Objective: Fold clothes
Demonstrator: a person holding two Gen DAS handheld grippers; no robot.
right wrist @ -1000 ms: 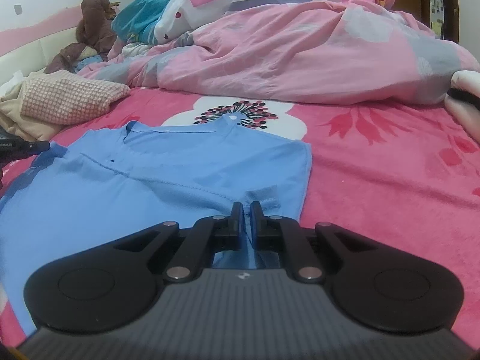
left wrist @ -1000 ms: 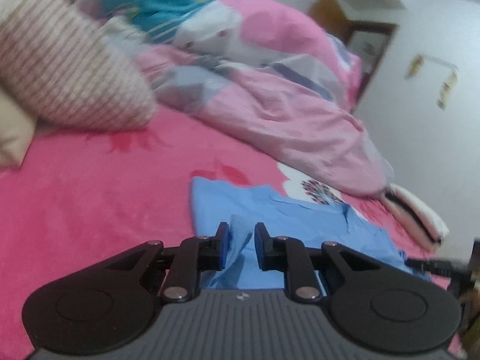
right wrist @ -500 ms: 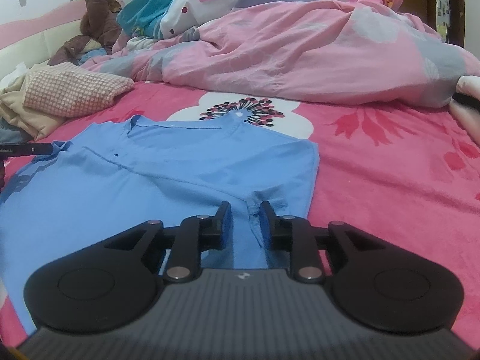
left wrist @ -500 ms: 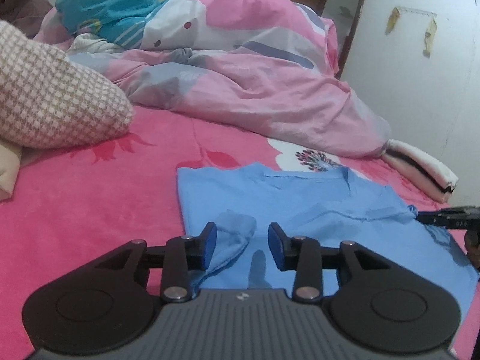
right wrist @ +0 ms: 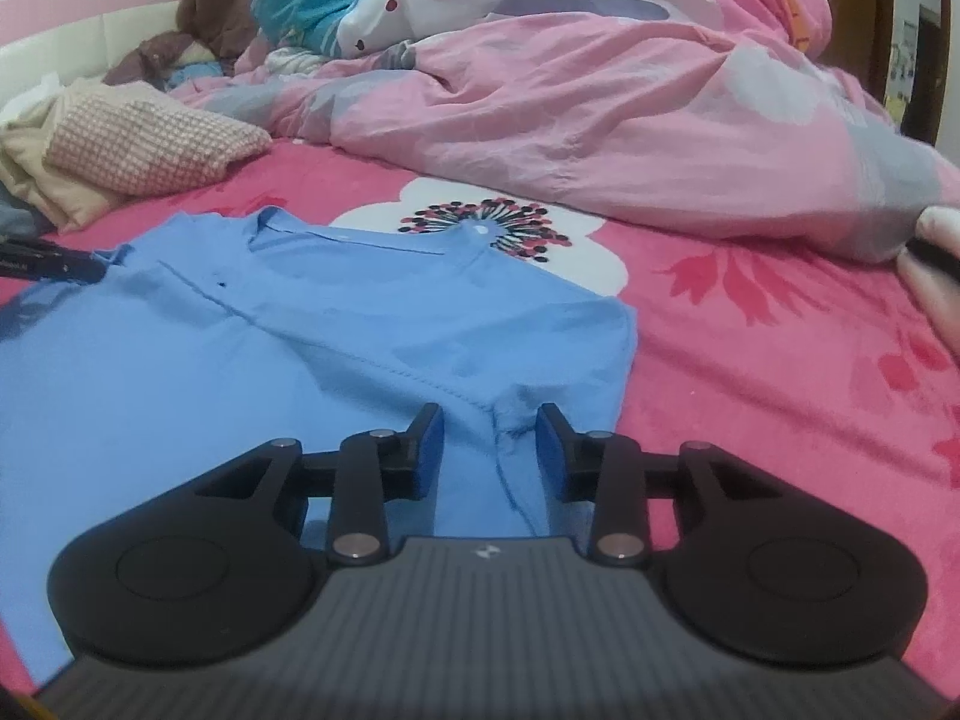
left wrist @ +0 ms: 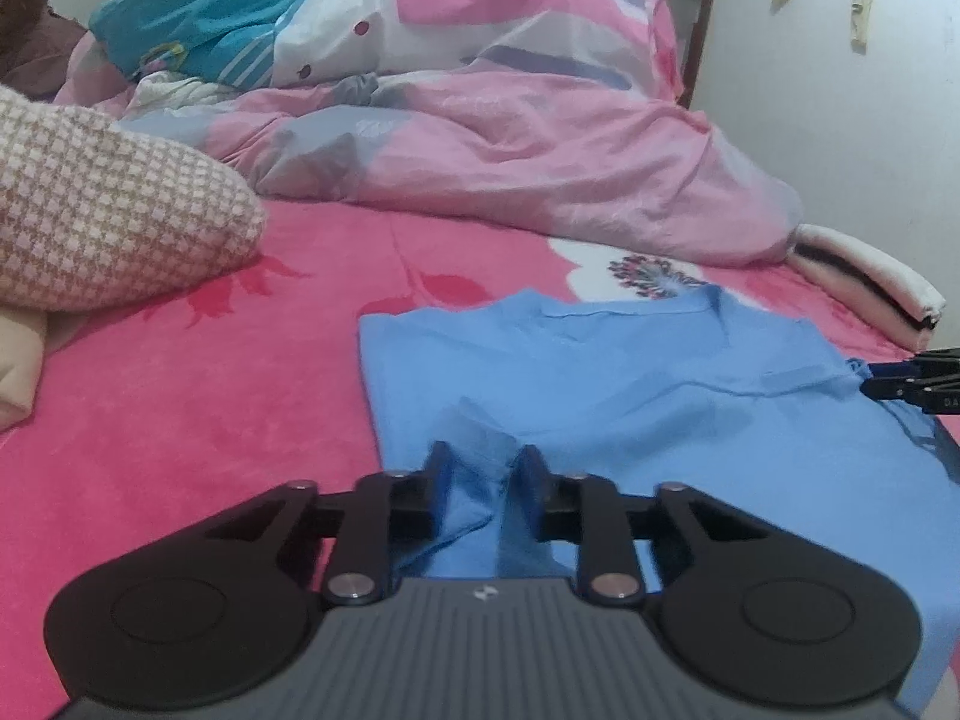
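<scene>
One blue shirt (right wrist: 312, 336) on bed (right wrist: 750, 372), 2 claws: left claw (left wrist: 480, 480) pinching fabric, right claw (right wrist: 489, 444) apart

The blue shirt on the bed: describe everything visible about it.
The blue shirt is plain light-blue thin woven fabric with a collar and a front placket seam. It lies flat on the pink floral bedspread, collar towards the pink quilt. A raised fold sits between the left gripper pads; the right gripper straddles a seam, pads apart.
</scene>
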